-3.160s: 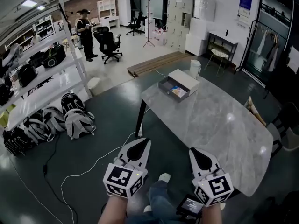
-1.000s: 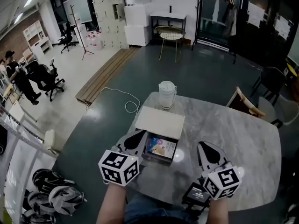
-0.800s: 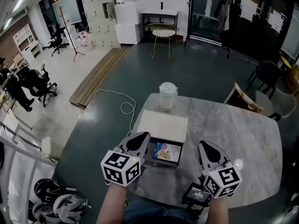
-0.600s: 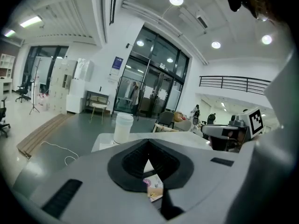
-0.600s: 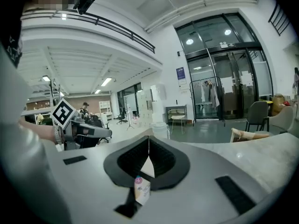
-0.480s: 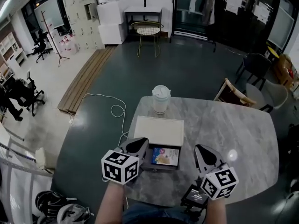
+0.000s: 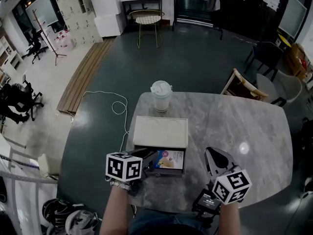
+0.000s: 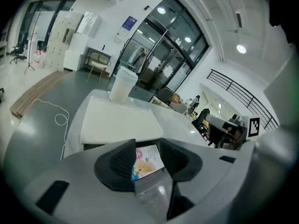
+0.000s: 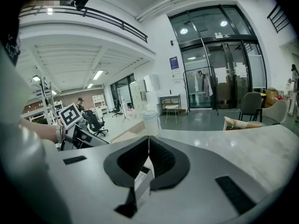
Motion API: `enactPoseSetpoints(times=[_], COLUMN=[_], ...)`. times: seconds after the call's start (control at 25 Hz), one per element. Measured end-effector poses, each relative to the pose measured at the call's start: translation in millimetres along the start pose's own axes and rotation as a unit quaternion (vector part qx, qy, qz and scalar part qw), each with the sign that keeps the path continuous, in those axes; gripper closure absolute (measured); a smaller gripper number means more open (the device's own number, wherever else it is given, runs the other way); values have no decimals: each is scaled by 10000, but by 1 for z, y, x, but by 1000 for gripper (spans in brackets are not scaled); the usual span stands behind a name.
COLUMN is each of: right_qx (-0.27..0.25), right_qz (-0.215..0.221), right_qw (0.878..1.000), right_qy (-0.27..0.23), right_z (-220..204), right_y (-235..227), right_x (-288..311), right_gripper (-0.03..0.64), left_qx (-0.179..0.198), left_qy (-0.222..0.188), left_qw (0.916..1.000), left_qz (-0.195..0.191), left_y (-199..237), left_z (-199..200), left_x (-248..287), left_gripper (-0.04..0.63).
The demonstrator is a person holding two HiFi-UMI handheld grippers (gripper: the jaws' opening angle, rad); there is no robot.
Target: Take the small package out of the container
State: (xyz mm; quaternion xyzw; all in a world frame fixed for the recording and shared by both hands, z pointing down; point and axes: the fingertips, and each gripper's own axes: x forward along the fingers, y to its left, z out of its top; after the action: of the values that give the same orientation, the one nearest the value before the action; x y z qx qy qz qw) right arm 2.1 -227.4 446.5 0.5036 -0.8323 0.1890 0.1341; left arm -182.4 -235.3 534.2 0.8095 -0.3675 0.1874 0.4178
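The left tool (image 7: pixel 149 154) is opening its jaws at the container (image 7: pixel 160 131) on the desk (image 7: pixel 244 126), the small package (image 7: pixel 168 159) lying inside just beyond them; the right tool (image 7: pixel 212 155) is hovering, pinched closed, empty.

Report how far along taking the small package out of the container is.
Done: the container is open, the small package exposed inside. In hand: the left gripper is at its front, jaws opening, with the package in line with the gap, not clamped. The right gripper is shut and empty. Still to do: grip the package and lift it out.
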Motion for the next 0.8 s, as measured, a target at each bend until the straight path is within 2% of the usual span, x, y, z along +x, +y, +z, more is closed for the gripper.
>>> enactPoseSetpoints(times=[0.16, 0.4, 0.8], right_qx=[61, 114, 179], right_qz=[15, 123, 155], right_qw=[9998, 9988, 9975], right_qy=[198, 463, 665], right_z=[-14, -31, -43], right_y=[-7, -12, -33], right_x=[5, 15, 19], right_gripper=[591, 591, 591], left_qx=[-261, -511, -829], left_qy=[619, 1464, 2319], left_qw=[9977, 9878, 9678], left_qz=[-25, 118, 525], left_y=[15, 28, 46], left_z=[-25, -52, -78], left_x=[17, 46, 85], left_gripper=[423, 402, 397])
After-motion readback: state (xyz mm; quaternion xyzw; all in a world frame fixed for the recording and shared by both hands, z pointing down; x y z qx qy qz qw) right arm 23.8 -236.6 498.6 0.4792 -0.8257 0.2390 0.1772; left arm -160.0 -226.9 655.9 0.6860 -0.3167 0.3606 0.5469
